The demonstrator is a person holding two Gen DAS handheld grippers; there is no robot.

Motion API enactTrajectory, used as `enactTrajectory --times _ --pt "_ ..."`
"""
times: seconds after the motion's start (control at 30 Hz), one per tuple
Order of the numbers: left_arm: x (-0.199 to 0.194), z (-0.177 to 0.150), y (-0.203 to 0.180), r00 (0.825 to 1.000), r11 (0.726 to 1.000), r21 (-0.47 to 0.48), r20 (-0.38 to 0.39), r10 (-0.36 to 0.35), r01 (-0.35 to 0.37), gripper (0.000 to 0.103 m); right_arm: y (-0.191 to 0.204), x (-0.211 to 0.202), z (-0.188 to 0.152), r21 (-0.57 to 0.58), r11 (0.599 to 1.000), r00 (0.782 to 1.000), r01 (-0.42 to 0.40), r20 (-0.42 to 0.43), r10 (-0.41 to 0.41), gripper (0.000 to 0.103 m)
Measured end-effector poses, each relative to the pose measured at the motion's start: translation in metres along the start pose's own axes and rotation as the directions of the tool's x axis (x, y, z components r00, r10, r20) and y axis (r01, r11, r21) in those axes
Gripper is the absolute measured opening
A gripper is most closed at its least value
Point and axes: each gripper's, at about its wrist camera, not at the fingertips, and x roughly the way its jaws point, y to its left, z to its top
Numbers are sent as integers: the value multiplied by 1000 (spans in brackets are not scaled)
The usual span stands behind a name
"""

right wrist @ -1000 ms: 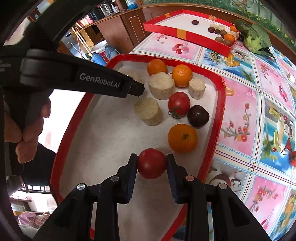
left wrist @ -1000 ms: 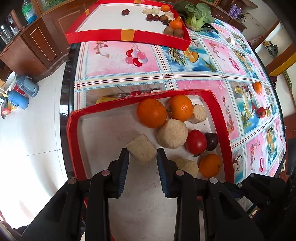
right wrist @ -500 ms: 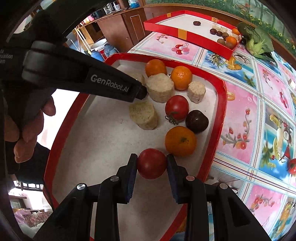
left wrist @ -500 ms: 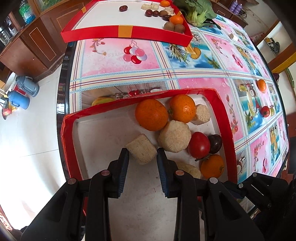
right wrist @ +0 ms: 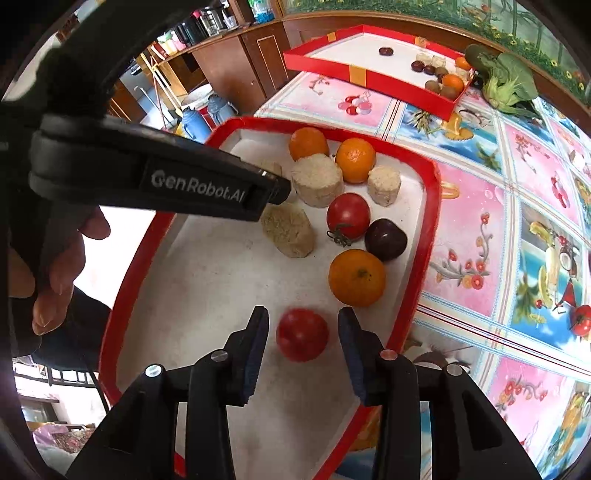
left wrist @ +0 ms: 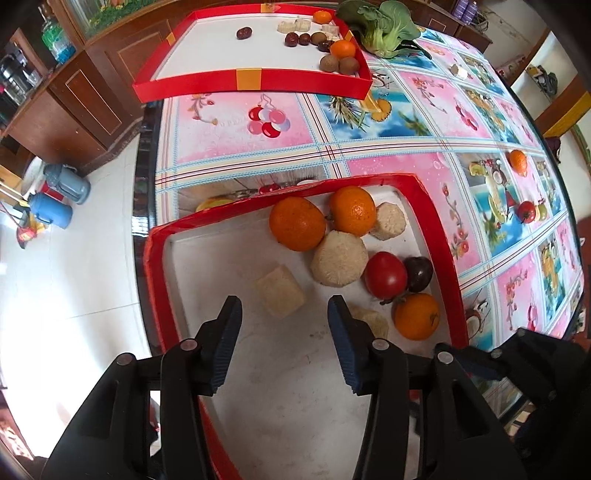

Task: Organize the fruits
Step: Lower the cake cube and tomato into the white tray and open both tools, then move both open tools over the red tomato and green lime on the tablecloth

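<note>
A red-rimmed white tray [left wrist: 439, 229] [right wrist: 430, 206] holds oranges, tomatoes, a dark plum and pale beige chunks. My left gripper [left wrist: 284, 306] hangs over it, its jaws opening; a beige chunk [left wrist: 280, 291] lies on the tray floor between them, clear of both pads. My right gripper [right wrist: 303, 317] is also opening; a red tomato [right wrist: 302, 334] rests blurred between its jaws, touched by neither pad. An orange [right wrist: 356, 277] sits just beyond it. The left gripper's body [right wrist: 155, 181] and a hand [right wrist: 55, 266] cross the right wrist view.
A second red tray [left wrist: 255, 79] [right wrist: 358, 74] at the table's far end holds small fruits. Leafy greens [left wrist: 380, 26] lie beside it. A loose orange [left wrist: 517, 161] and tomato [left wrist: 526, 211] sit on the patterned cloth at right. The table edge [left wrist: 142, 177] drops to white floor at left.
Both grippers have opened: the left let go of the beige chunk, the right let go of the red tomato. Both things now lie loose on the tray floor.
</note>
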Motion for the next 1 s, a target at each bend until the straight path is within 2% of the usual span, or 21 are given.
enactTrajectory --times 0.17,0.33,0.63,1.0 --pt "-11 -6 -4 1000 1000 12 18 21 -21 52 -8 -22 -7 39 999 999 -10 39 8 44" --pt "-22 -11 -11 999 1000 10 33 11 -11 52 -25 -41 -18 100 995 998 -2 65 -4 47" --pt "-32 -15 -46 999 997 73 51 -19 16 52 -57 -66 -42 206 977 994 55 84 -73 47" --pt "-41 -4 -91 995 987 153 71 -64 53 51 -78 -90 -62 273 956 985 108 100 -140 47"
